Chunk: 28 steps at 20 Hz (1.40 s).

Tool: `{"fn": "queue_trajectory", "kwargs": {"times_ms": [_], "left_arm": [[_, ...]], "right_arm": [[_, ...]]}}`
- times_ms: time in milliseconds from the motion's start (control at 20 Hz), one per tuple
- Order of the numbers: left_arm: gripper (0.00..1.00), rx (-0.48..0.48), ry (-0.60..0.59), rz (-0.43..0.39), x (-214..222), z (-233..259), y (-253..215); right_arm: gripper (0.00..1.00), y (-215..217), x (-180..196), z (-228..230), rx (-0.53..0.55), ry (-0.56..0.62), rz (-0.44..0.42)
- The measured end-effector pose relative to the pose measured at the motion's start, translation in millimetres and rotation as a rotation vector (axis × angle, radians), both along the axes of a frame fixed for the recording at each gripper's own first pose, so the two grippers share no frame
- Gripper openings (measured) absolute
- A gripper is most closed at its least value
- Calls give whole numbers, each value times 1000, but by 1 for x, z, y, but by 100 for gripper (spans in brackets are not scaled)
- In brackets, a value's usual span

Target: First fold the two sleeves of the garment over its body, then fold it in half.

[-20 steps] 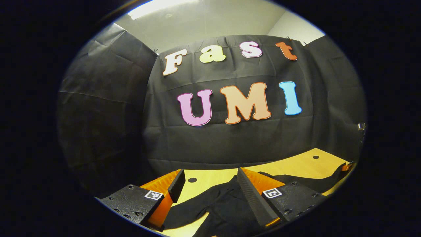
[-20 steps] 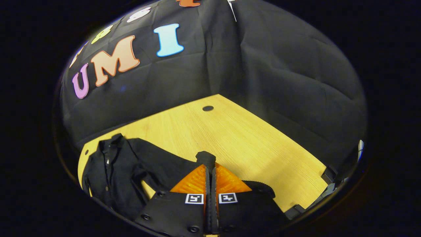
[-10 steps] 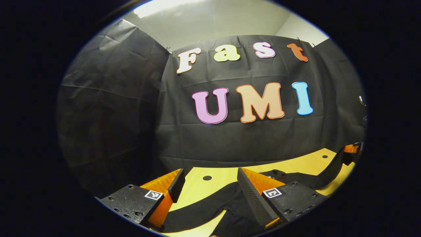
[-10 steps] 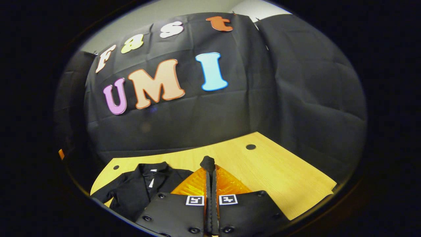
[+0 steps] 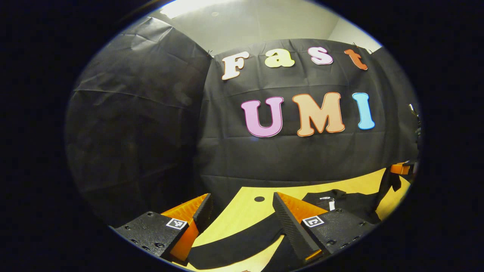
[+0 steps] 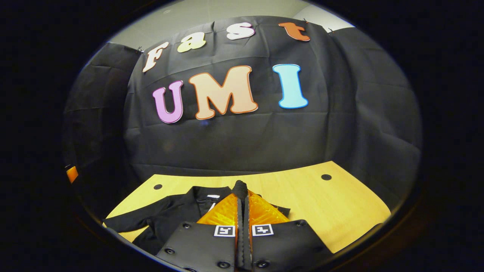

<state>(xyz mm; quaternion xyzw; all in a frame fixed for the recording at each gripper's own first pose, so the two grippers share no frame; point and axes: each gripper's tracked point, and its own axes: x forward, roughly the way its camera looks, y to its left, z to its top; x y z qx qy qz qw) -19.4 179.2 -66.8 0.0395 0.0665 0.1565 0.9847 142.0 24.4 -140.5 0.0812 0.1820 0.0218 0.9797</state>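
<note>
Lying under parted fingers [image 5: 206,211]: garment [image 5: 234,241].

No words or numbers can be read. The left tool [image 5: 241,198] carries a small square black-and-white marker [image 5: 176,223] on each finger, as does the right tool [image 6: 242,187]. The white tag [image 5: 327,202] at the garment [image 6: 170,216] collar is too small to read.

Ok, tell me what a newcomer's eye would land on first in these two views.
First, the black garment lying on the yellow wooden table, collar toward the booth wall. Next, the right gripper, its fingers pressed together on a pinch of dark sleeve fabric held above the garment. In the left gripper view, the left gripper stands open above the other sleeve, lying flat on the table.
</note>
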Motion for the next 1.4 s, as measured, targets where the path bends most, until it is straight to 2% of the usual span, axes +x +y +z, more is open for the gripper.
{"fn": "queue_trajectory", "kwargs": {"times_ms": [100,350,400,600,650,700,750,800,900,950,1100,1200,1250,1300,1350,1400], "left_arm": [[94,7,6,16,-5,-2,10],[94,4,12,50,-15,-6,36],[94,3,13,55,-16,-7,41],[94,-4,26,70,-19,-14,57],[94,-7,31,72,-20,-18,61],[99,-10,37,75,-22,-20,65],[99,-10,43,78,-24,-22,69],[95,-12,51,80,-26,-25,73],[95,-19,70,80,-25,-32,77],[100,-25,84,83,-25,-37,79],[90,-41,102,89,-25,-46,89],[100,-60,136,72,-31,-59,94],[95,-79,161,61,-32,-70,94],[100,-106,191,51,-34,-81,93],[100,-138,221,46,-33,-94,93],[95,-172,264,43,-35,-109,92]], "right_arm": [[0,22,4,2,-5,-1,34],[2,91,9,-4,-40,8,154],[5,105,10,-7,-49,11,179],[2,155,16,-24,-63,44,257],[2,166,18,-28,-62,57,269],[2,177,21,-34,-63,74,281],[0,187,23,-41,-66,88,290],[2,198,26,-46,-69,101,300],[2,214,32,-52,-85,115,312],[2,222,36,-56,-92,118,314],[2,240,45,-59,-90,112,319],[7,245,48,-46,-85,63,300],[36,242,51,-34,-93,14,281],[66,234,54,-22,-113,-34,252],[95,231,56,-10,-123,-76,236],[96,228,55,-2,-124,-100,224]]}}
